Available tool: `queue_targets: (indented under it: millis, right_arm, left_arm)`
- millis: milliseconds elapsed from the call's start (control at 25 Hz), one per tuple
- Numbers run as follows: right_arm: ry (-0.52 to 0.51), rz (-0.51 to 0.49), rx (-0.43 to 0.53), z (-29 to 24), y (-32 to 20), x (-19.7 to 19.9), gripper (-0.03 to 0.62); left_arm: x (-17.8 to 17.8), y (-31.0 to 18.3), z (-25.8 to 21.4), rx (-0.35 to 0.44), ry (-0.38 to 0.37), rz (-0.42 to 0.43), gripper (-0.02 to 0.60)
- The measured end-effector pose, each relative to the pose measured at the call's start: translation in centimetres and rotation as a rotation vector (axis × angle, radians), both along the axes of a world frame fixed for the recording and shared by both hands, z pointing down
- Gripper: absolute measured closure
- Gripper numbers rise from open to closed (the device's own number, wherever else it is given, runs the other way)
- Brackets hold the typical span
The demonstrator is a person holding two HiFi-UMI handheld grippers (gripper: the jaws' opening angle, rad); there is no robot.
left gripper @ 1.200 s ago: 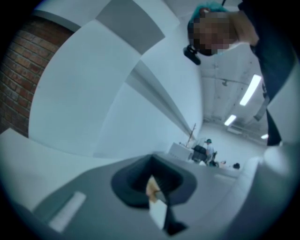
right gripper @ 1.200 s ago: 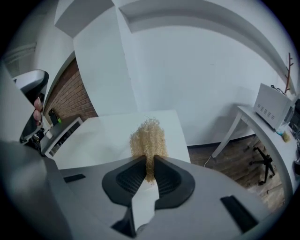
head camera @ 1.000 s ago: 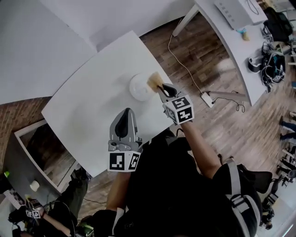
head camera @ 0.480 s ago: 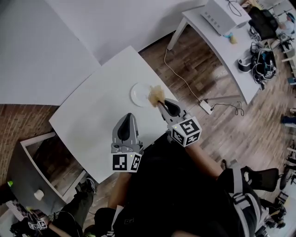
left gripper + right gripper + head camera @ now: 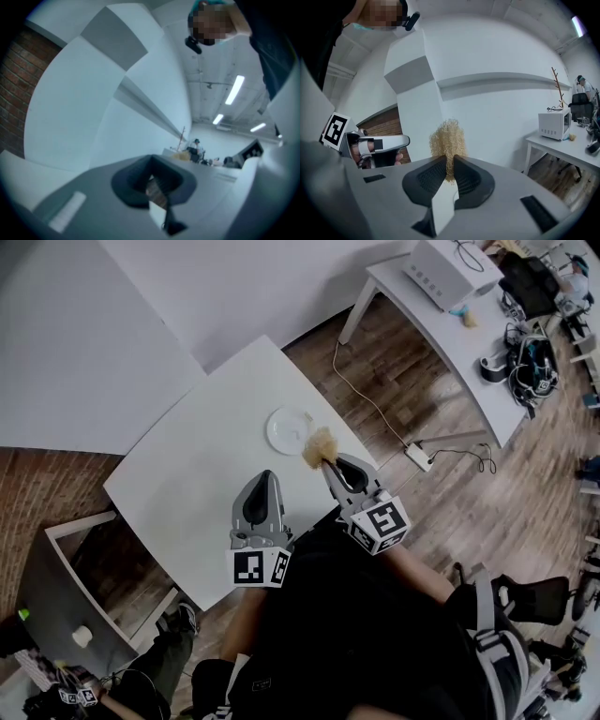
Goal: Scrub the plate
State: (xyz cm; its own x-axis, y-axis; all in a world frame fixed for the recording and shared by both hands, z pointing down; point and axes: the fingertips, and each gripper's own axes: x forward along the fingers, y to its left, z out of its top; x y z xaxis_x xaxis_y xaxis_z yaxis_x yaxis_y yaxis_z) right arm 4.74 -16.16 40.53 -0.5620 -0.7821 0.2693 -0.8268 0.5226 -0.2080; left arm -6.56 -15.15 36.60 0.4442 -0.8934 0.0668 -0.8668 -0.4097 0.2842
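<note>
Left claw (image 5: 151,177): pads pressed together with nothing between them; in the head view it (image 5: 264,478) hovers above the near part of the counter, tip aimed across the top
Right claw (image 5: 449,165): pinching the scrubber by its lower end; in the head view it (image 5: 326,463) sits at the counter's near right edge, just right of the left claw
Scrubber (image 5: 448,139): tan, wiry, fuzzy tuft standing up out of the right claw's dark pads; from above it (image 5: 319,447) shows just beside the plate's rim on the person's side, not over the plate's middle; whether it touches the rim I cannot tell
Plate (image 5: 287,430): white, round, lying flat on the counter near its right edge, beyond both claws; neither claw touches it
Counter (image 5: 178,474): white top; apart from the plate, nothing else shows on it
Floor (image 5: 422,381): wood planks to the right of the counter, with a pale cable (image 5: 367,379) trailing across it
</note>
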Motion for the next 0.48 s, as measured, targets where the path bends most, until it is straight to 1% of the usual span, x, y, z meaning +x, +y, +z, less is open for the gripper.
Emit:
queue_targets:
  millis: [240,480]
  right_arm:
    - [-0.003,0.008,0.016,-0.35,-0.33,0.28,0.553]
    - [-0.006,0.016,0.027,-0.67,-0.66,0.24,0.553]
  left_arm:
    - [-0.14,0.29,0.35,-0.008,-0.008,-0.002,0.578]
    - [-0.25,0.07,-0.02,0.008,-0.020,0.005,0.578]
